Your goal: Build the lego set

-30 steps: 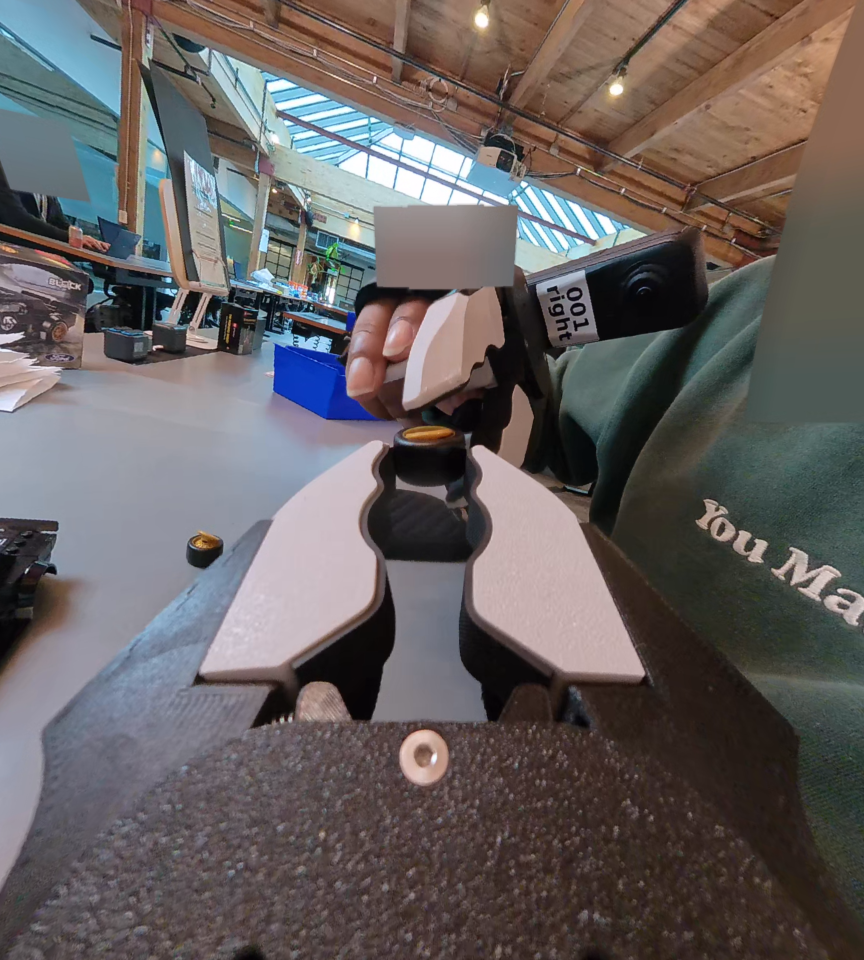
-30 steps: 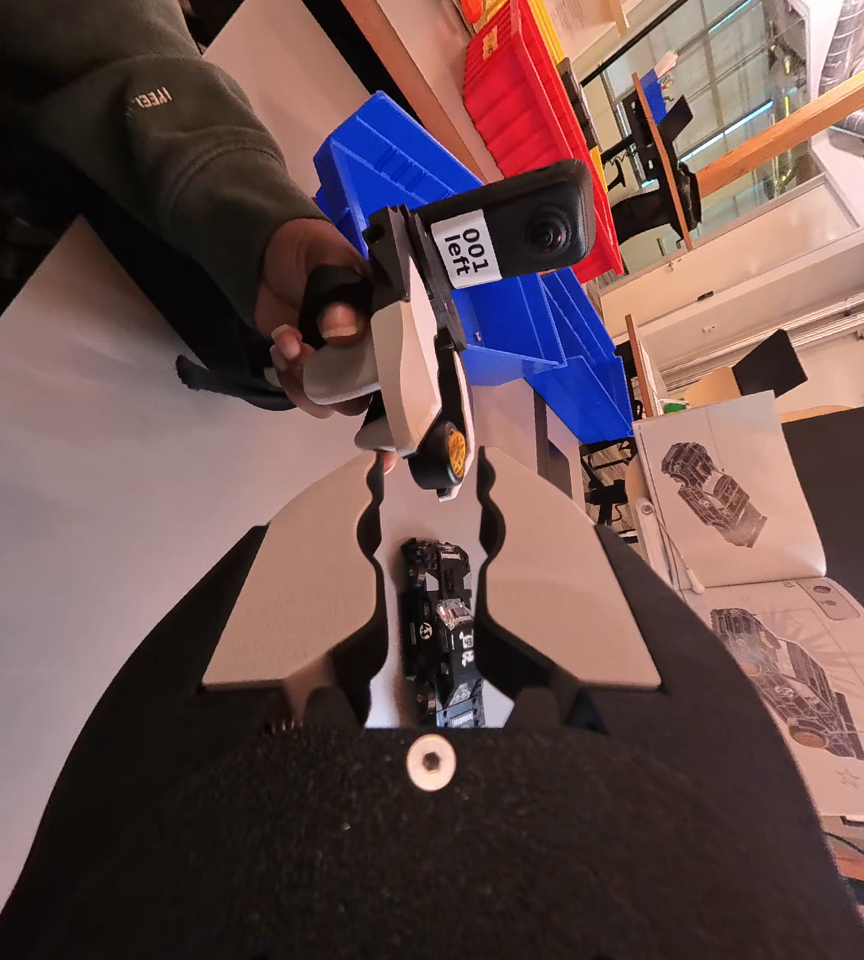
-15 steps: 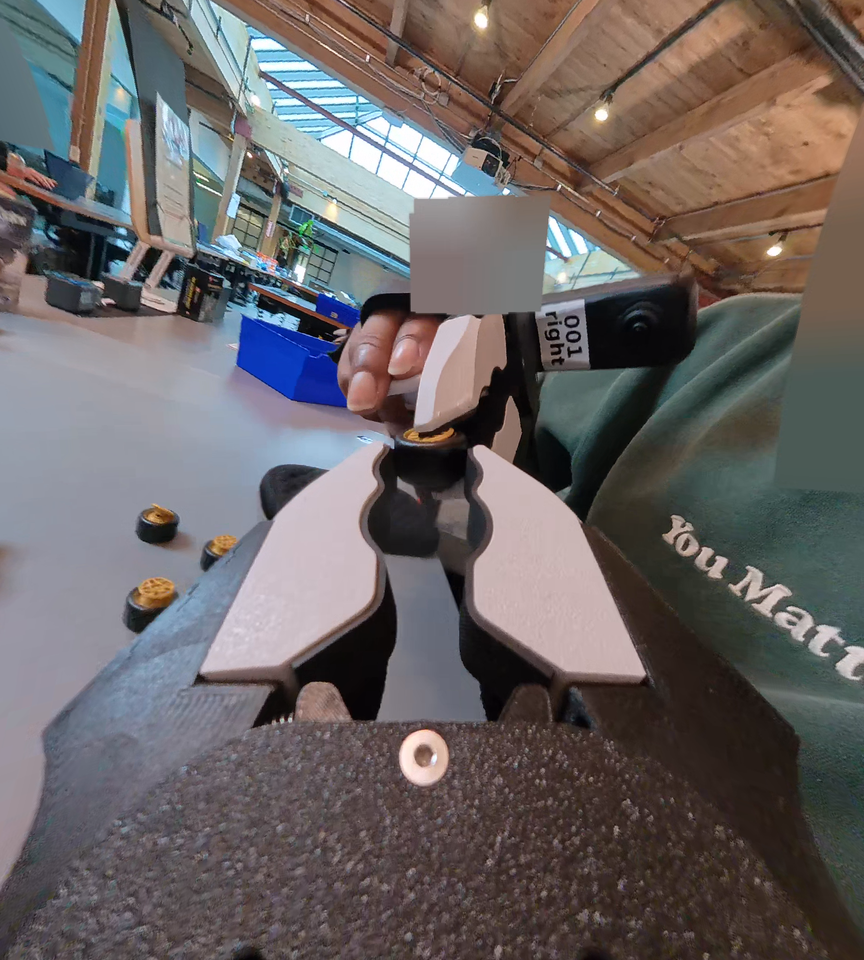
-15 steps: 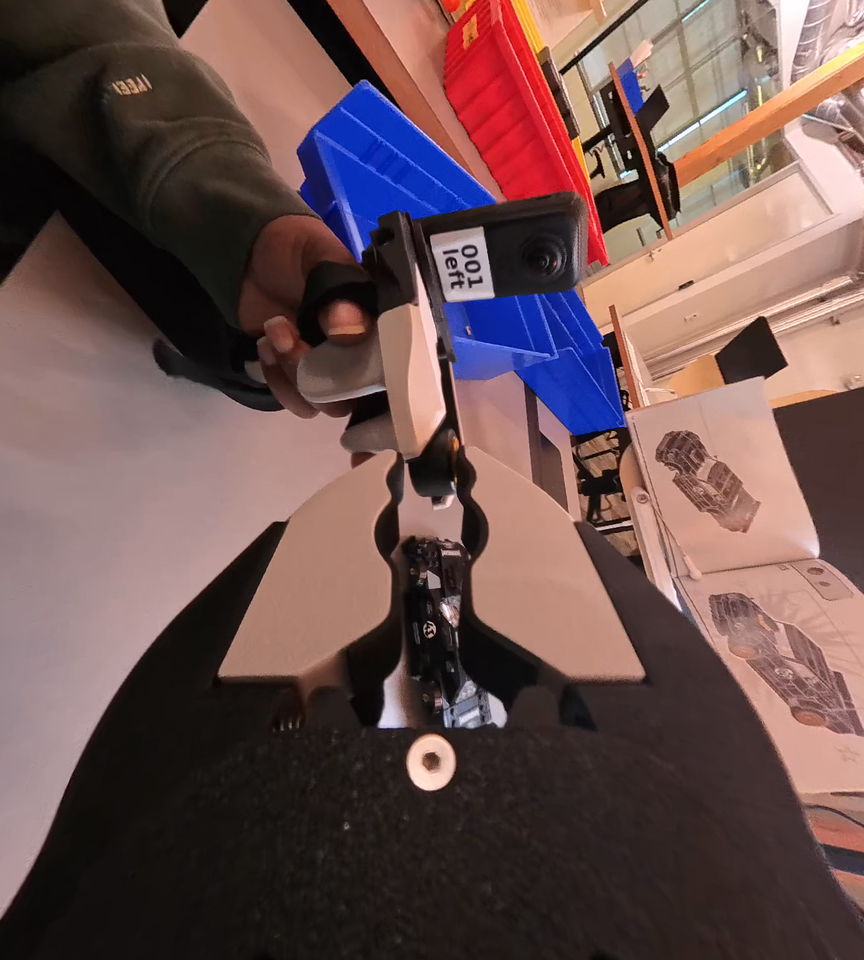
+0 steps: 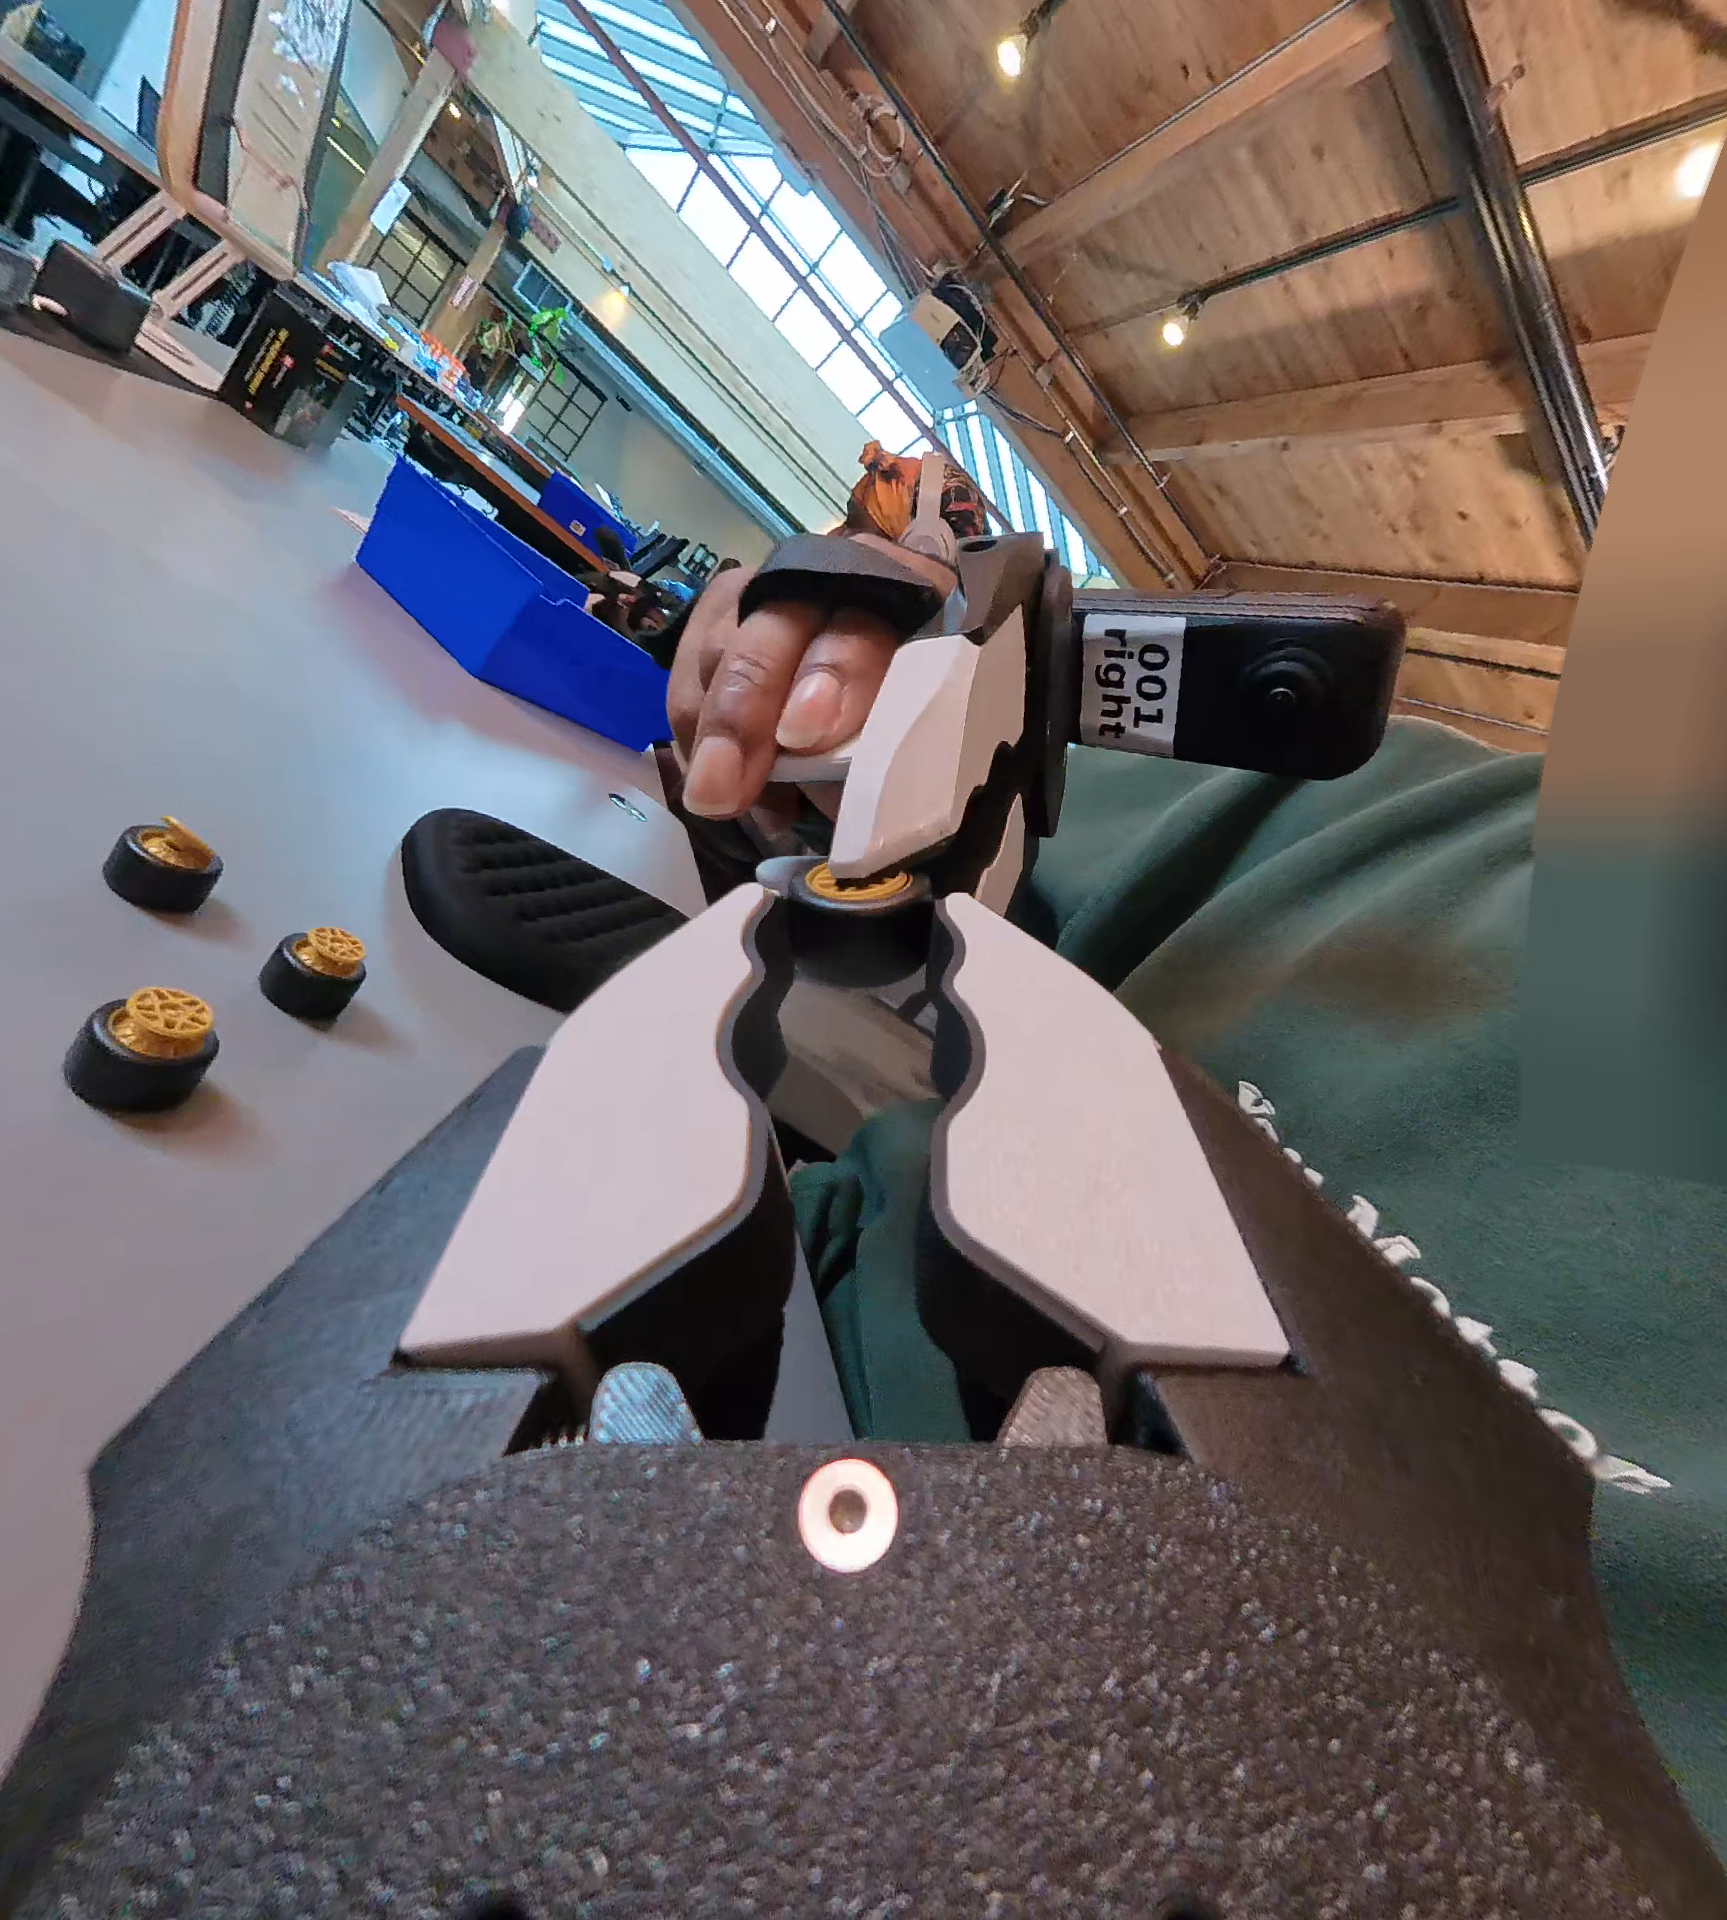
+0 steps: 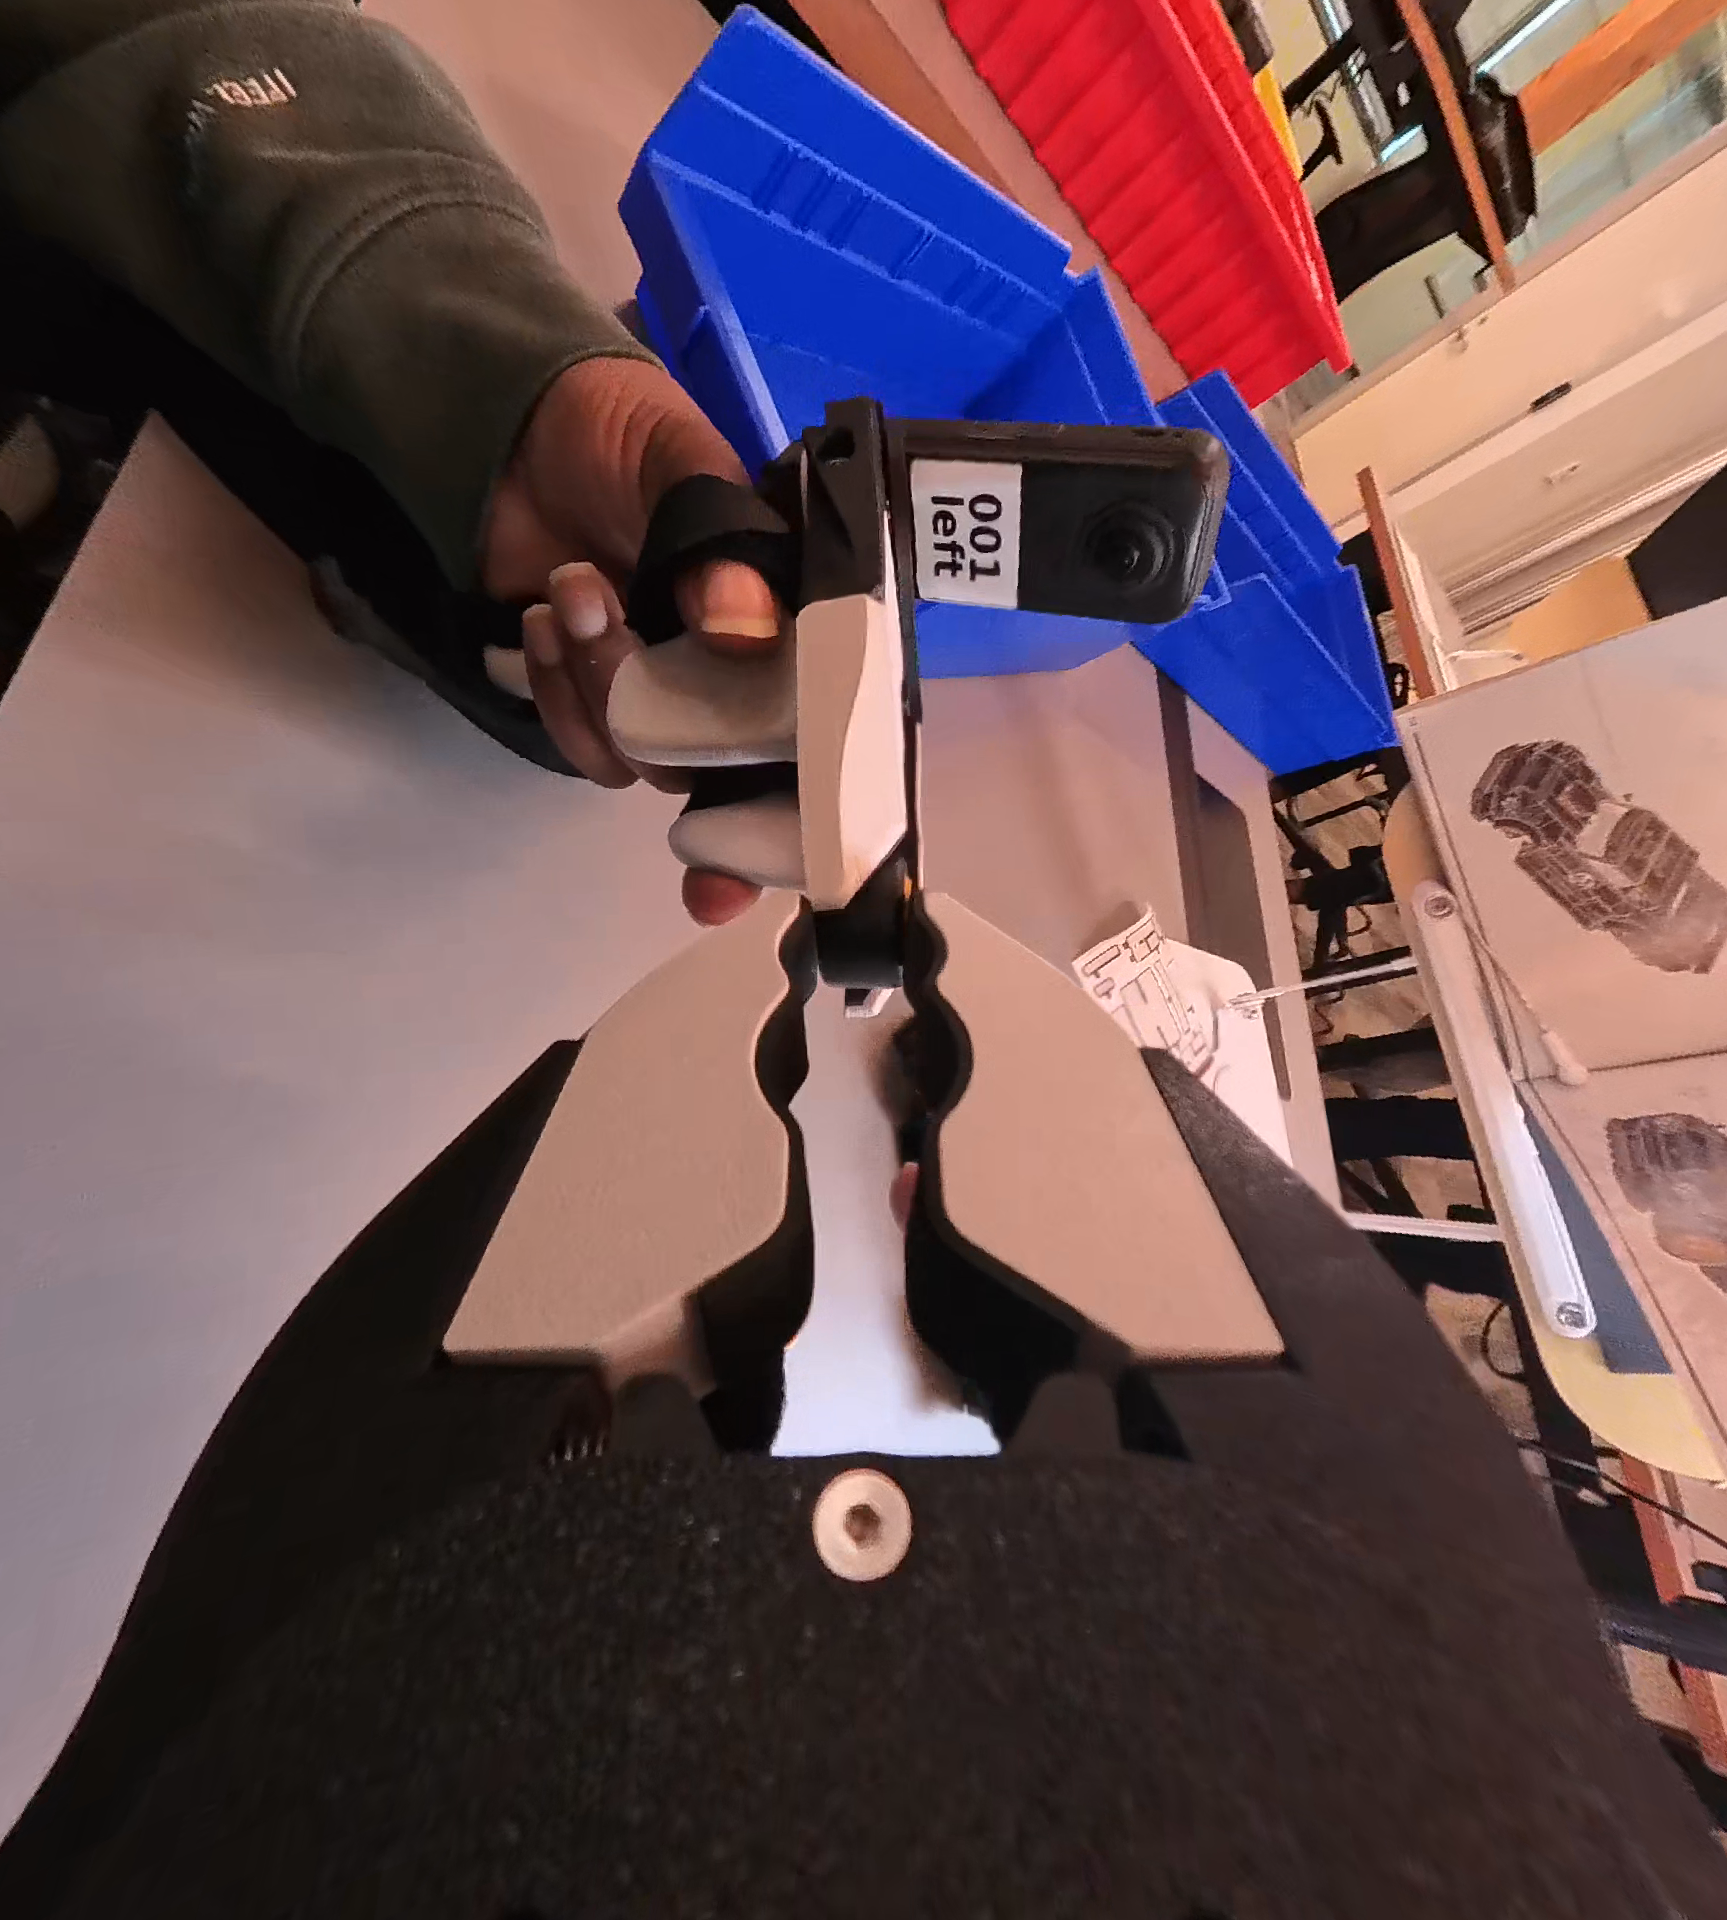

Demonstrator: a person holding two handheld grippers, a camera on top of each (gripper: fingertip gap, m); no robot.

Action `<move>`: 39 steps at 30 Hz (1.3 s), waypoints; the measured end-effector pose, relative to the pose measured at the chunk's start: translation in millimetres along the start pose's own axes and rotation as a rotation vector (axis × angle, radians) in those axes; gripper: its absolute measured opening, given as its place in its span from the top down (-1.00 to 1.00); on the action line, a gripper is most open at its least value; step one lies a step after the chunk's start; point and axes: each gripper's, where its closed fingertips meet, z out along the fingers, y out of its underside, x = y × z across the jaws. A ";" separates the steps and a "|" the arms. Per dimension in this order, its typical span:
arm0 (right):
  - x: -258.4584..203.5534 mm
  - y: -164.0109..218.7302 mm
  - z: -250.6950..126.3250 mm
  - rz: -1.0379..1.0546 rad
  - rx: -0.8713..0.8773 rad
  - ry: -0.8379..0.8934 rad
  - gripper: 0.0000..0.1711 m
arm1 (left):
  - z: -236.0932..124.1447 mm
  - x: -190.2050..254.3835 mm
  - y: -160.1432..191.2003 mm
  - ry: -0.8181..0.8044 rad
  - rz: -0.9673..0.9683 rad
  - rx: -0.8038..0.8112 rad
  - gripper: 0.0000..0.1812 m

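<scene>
Left gripper (image 5: 854,914) clamps a small wheel (image 5: 851,928) by its black tyre, gold hub up. Right gripper (image 6: 864,951) pinches the same wheel edge-on. Light, rubbery tyre, grippy; hold the tread, not the hub. Three spare wheels (image 5: 144,1044) far left on the table (image 5: 111,644).

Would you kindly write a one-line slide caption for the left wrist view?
Left gripper holds a gold-hubbed wheel as the right gripper meets it; three wheels wait on the table.

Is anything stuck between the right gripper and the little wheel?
Nothing visible. The wheel is pinched at the left gripper tips, and the right gripper fingers are already closing around it, with no other piece between them.
</scene>
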 end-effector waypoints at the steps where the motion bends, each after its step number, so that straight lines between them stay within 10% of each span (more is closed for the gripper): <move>1: -0.6 0.8 0.3 0.001 -0.008 -0.007 0.82 | 0.1 -0.6 0.5 0.004 -0.013 -0.002 0.72; 9: 10.6 1.0 -4.0 0.252 0.087 -0.020 0.81 | 5.1 -1.1 -9.9 0.055 -0.107 0.059 0.71; 29: 14.7 -21.2 -23.0 0.700 0.352 -0.071 0.81 | 1.4 17.2 -14.4 -0.158 0.584 0.025 0.82; 39: 8.4 -15.5 -23.5 0.914 0.443 -0.161 0.82 | 4.9 14.6 -6.3 -0.084 0.416 -0.016 0.82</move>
